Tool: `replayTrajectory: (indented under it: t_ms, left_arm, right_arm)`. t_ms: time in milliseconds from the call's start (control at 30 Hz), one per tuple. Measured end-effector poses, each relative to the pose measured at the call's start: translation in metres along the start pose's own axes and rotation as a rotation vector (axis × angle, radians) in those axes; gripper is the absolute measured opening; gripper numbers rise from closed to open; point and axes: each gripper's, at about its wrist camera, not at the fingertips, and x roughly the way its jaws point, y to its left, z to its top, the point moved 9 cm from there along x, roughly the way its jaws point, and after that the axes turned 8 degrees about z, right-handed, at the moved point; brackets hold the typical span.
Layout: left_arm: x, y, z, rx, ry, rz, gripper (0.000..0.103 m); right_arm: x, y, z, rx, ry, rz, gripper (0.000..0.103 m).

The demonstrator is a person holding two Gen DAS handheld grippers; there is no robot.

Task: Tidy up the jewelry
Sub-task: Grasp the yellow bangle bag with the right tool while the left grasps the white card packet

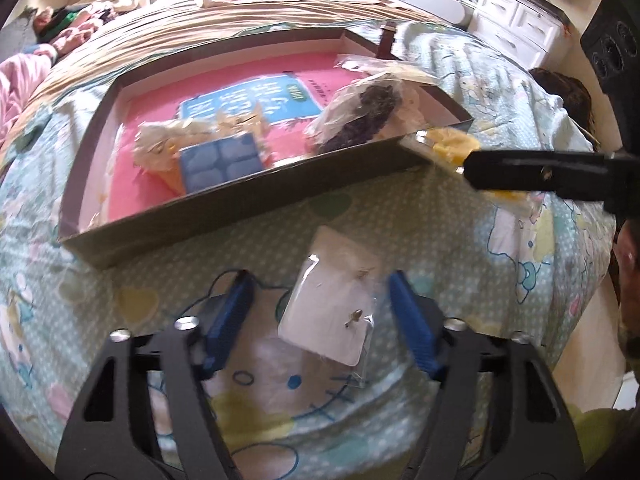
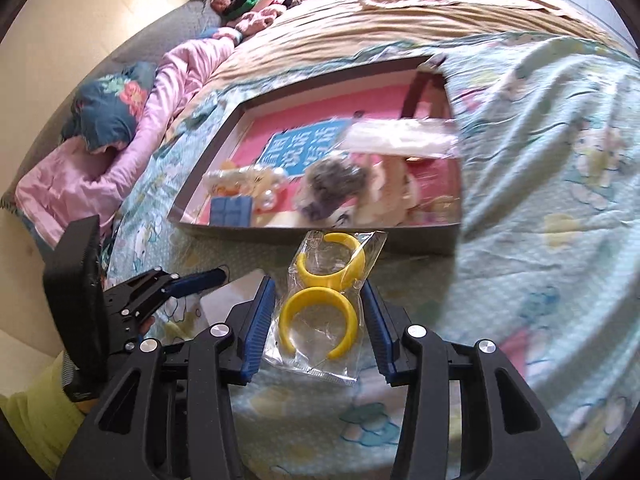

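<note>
A white earring card in a clear bag (image 1: 334, 300) lies on the cartoon quilt between the open blue fingers of my left gripper (image 1: 324, 292), touching neither. My right gripper (image 2: 320, 296) is shut on a clear bag with two yellow cuff bangles (image 2: 324, 300) and holds it just before the near wall of the cardboard tray (image 2: 320, 236). In the left wrist view the bag of bangles (image 1: 452, 146) hangs at the tray's (image 1: 240, 200) right corner. The pink-lined tray holds several bagged jewelry items (image 1: 360, 116) and a blue block (image 1: 220, 164).
The quilt (image 1: 400, 216) covers a bed, with a brown blanket (image 1: 240, 20) behind the tray. Pink bedding and a blue pillow (image 2: 112, 112) lie at the left. White drawers (image 1: 516, 20) and a black speaker (image 1: 612, 48) stand beyond the bed's right side.
</note>
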Motion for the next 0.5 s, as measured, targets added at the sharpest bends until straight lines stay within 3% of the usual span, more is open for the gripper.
replayTrajectory:
  t_ms: [67, 367, 500]
  left_arm:
    - [-0.001, -0.002, 0.001, 0.012, -0.005, -0.001, 0.028]
    - [-0.031, 0.009, 0.012, -0.045, -0.075, -0.01, 0.025]
    - [-0.05, 0.03, 0.022, -0.083, -0.111, 0.027, 0.025]
  right_arm:
    - [-0.006, -0.001, 0.004, 0.003, -0.014, -0.006, 0.042]
    - [-0.024, 0.013, 0.02, -0.037, -0.075, 0.01, 0.039]
    - [-0.023, 0.024, 0.027, -0.066, -0.086, 0.023, 0.038]
